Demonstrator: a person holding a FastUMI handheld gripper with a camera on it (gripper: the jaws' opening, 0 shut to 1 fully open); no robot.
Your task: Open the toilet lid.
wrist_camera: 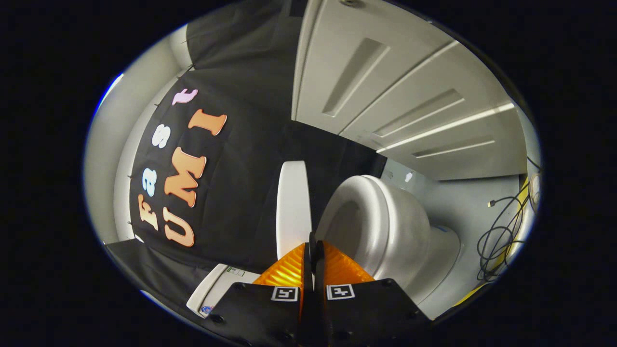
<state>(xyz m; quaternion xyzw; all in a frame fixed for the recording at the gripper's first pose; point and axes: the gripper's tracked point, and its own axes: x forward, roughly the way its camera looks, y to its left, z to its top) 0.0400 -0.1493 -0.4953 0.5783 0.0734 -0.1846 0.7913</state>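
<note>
Gripper view: tool point(312, 241) seemingly closed; toilet lid point(292, 202) raised, pointing away from fingers.

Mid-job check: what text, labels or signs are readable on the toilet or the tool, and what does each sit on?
Small sticker on the white tank: too small to read.
Round sticker at the tank's corner: blurred, unreadable.
Two square markers on the tool: coded patterns, no words.
Nothing is readable on the raised lid, just ahead of the tool's closed fingers.
</note>
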